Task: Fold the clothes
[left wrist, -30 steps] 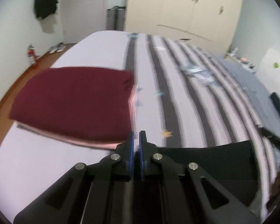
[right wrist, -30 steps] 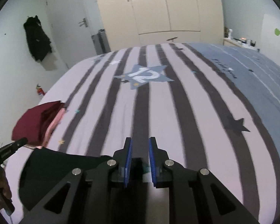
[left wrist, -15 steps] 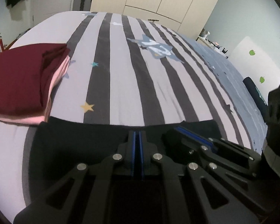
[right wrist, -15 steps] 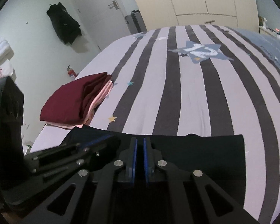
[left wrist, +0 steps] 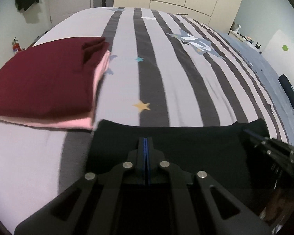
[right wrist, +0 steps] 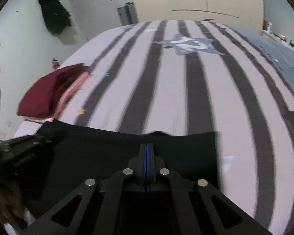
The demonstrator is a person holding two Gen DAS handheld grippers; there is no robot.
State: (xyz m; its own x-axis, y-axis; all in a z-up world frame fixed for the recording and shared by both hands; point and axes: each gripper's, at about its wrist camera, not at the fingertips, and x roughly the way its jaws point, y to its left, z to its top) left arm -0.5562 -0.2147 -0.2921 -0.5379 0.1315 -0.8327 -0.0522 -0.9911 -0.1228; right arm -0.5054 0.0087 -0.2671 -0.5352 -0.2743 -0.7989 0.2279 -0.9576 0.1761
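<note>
Striped bedding [left wrist: 156, 82] bears a black garment [left wrist: 186, 146]; left gripper [left wrist: 145, 143] and right gripper [right wrist: 146, 148], both clenched over it with any cloth pinched unclear, should move level together.

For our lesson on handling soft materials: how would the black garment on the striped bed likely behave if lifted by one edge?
The black garment is probably floppy: it lies flat on the striped bedcover and follows its surface. It seems light, being thin cloth that barely rises above the bed. Lifted at one edge, the rest would likely hang or drag, so a two-point hold seems wiser.
</note>
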